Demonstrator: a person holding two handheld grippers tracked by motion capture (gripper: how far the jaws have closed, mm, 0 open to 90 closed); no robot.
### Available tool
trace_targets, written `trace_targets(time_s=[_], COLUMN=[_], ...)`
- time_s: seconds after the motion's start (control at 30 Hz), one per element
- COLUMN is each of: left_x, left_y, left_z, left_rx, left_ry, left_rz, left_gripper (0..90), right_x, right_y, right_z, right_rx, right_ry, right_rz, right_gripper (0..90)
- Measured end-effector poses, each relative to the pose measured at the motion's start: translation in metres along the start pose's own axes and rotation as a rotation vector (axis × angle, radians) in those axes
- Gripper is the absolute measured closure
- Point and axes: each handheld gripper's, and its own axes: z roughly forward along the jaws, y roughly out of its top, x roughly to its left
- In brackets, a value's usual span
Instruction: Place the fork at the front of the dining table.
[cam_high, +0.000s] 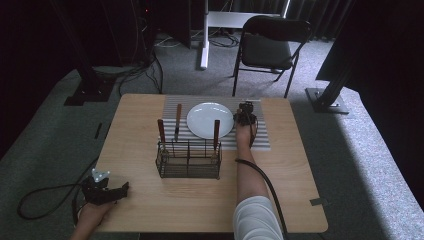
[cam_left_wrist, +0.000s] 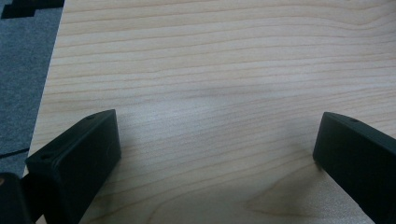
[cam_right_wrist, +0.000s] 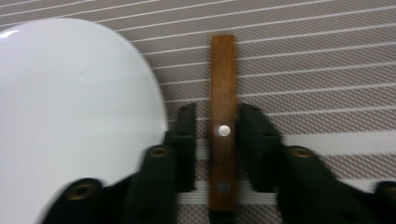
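Your left gripper (cam_high: 122, 189) rests wide open and empty on the pale wooden table (cam_left_wrist: 224, 70). Your right gripper (cam_right_wrist: 215, 135) sits on the grey striped placemat (cam_right_wrist: 327, 84), jaws slightly parted around the brown wooden-handled utensil (cam_right_wrist: 222, 93), gaps showing; the round white plate (cam_right_wrist: 70, 116) lies just left. Beyond: grey carpet (cam_high: 190, 75), a black folding chair (cam_high: 267, 47). No readable writing.

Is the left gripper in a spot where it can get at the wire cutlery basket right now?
Probably yes. The left gripper rests near the table's near left corner with jaws open, and only bare wooden table lies between it and the wire cutlery basket; the right gripper is busy beyond.
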Motion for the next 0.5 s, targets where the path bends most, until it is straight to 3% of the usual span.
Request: trace_targets(time_s=[0.1, 0.33, 0.43, 0.5], left_x=[0.000, 0.000, 0.000, 0.000], left_y=[0.000, 0.000, 0.000, 0.000], left_z=[0.000, 0.000, 0.000, 0.000], left_rx=[-0.001, -0.001, 0.000, 0.000], left_ry=[0.000, 0.000, 0.000, 0.001], left_rz=[-0.001, -0.001, -0.002, -0.001], left_gripper=[0.6, 0.6, 0.6, 0.6], right_x=[0.001, -0.005, -0.010, -0.011], right_y=[0.002, 0.004, 0.002, 0.000], right_z=[-0.003, -0.022, -0.031, -0.036], right_rx=[0.013, -0.010, -0.023, -0.035], right_ry=[-0.013, 0.043, 0.097, 0.080], right_rz=[-0.010, -0.017, 0.012, -0.010], right_gripper=[60.3, 48.7, 36.6, 27.6])
